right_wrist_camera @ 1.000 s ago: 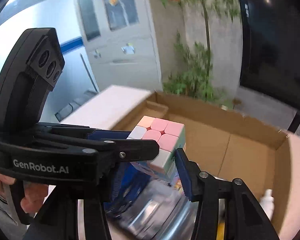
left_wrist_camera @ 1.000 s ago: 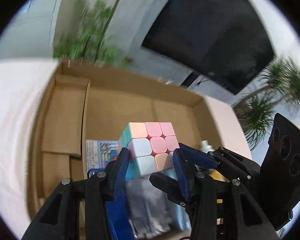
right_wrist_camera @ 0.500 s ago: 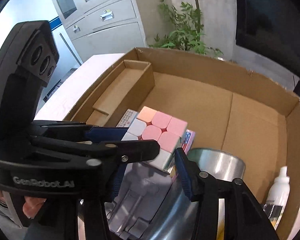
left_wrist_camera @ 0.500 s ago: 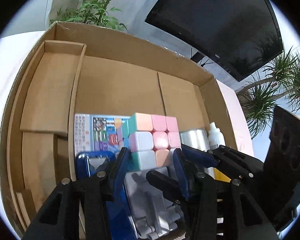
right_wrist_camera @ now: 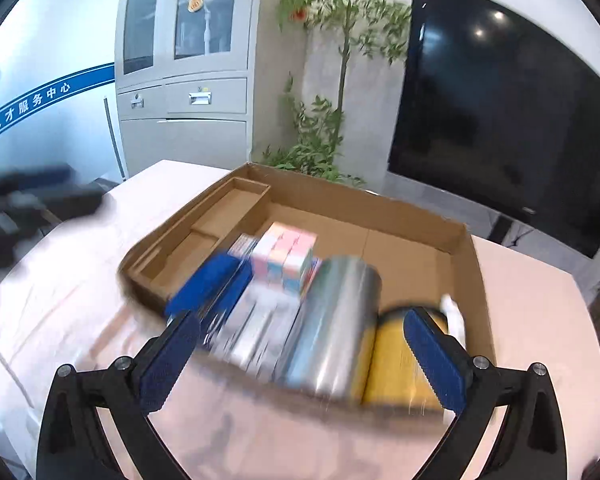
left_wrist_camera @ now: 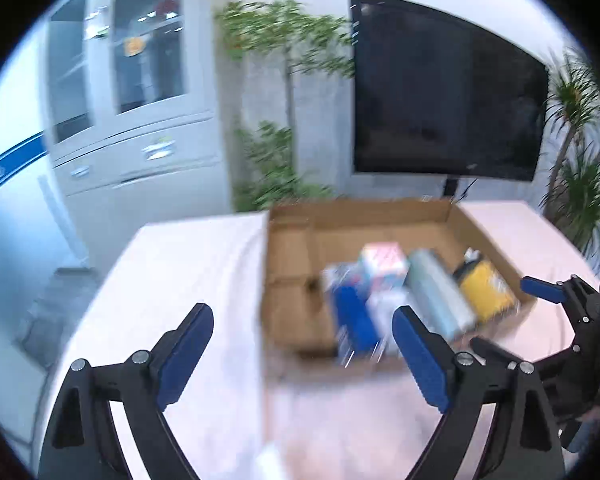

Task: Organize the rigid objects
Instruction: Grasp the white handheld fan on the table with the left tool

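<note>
A pastel puzzle cube rests inside the open cardboard box, on top of a printed package and between a blue case and a steel can. My right gripper hangs in front of the box's near edge, its jaws opening wide with nothing between them. My left gripper is drawn back to the left of the box over the tablecloth; its jaws are also opening and hold nothing. The right gripper also shows at the right edge of the left wrist view. Both views are motion-blurred.
The box also holds a clear plastic pack, a yellow item and a white bottle. It sits on a table with a pale pink cloth. Behind are a grey cabinet, potted plants and a dark screen.
Both grippers let go of the cube, spread their jaws wide and pulled back away from the box. The cube now lies among the other items in the box.
</note>
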{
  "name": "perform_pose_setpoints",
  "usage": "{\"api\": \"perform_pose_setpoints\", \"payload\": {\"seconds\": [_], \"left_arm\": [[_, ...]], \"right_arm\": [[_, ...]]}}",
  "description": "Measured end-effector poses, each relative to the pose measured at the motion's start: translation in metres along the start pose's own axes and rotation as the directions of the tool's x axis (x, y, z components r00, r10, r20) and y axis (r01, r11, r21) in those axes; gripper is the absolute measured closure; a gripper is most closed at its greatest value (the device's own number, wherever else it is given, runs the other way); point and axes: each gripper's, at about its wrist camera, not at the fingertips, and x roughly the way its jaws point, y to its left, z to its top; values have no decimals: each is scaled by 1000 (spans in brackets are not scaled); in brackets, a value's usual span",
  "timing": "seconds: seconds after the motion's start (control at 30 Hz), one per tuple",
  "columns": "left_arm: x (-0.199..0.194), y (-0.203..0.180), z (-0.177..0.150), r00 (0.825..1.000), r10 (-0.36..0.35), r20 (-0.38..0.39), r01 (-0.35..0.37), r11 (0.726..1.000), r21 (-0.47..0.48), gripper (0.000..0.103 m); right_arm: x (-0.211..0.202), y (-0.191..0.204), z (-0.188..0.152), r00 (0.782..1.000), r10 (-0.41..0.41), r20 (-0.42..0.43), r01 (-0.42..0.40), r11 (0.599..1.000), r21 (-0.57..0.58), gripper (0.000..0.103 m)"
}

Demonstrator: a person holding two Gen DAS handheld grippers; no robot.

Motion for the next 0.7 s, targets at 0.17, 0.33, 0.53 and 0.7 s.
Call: {"api": "perform_pose_setpoints", "payload": {"seconds": [0.17, 0.33, 0.53, 0.7], "left_arm": [[-25, 31, -65, 990, 1, -143, -19, 992, -126, 12], [33, 46, -141, 928, -206, -311, 92, 934, -345, 15], [87, 35, -163, 865, -321, -386, 134, 889, -438, 50], [89, -11, -158, 832, -369, -414, 142, 863, -484, 53]], "right_arm": [[-32, 37, -56, 996, 76, -43, -75, 997, 11, 0], [-52, 67, -96, 977, 179, -115, -182, 983, -16, 1], [-69, 77, -125, 969, 199, -149, -207, 978, -39, 2], [-74, 66, -143, 950, 257, -175, -260, 965, 4, 5]]}}
